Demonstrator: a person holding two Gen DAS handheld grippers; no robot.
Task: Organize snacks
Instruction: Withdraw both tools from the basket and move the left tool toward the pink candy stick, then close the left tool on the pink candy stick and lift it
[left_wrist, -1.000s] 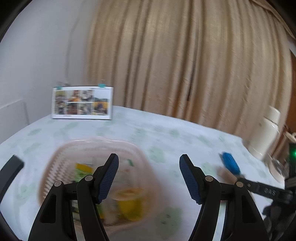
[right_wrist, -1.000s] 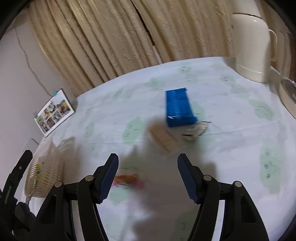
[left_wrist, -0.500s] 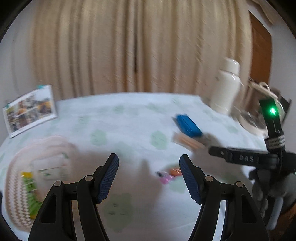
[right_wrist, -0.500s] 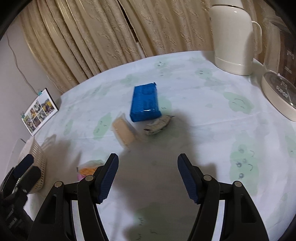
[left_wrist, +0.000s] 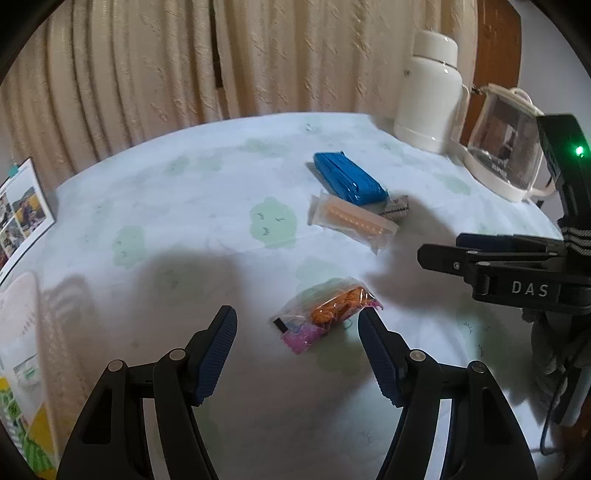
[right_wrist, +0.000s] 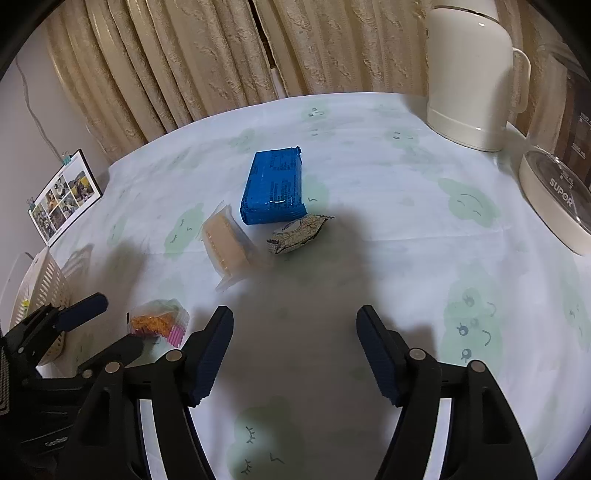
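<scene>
Both the left tongs (left_wrist: 297, 325) and right tongs (right_wrist: 294, 325) gape wide, ribbed blue pads empty. A crinkly clear orange-pink snack bag (left_wrist: 325, 312) lies on the cloth-covered desk (left_wrist: 207, 206) at the left tongs' one o'clock; a glossy blue brick-shaped pack (right_wrist: 275, 186) sits at the right tongs' twelve.

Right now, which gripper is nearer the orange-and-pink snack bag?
Left. The left gripper is open right at the snack bag, its fingers flanking it. The right gripper is open, off to the bag's right, facing the blue pack.

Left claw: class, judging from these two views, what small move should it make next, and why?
Probably ease forward and down over the orange and pink snack bag. The left claw is open and empty, and the bag lies loose on the tablecloth just ahead of its fingertips; the basket waits to its left.
</scene>
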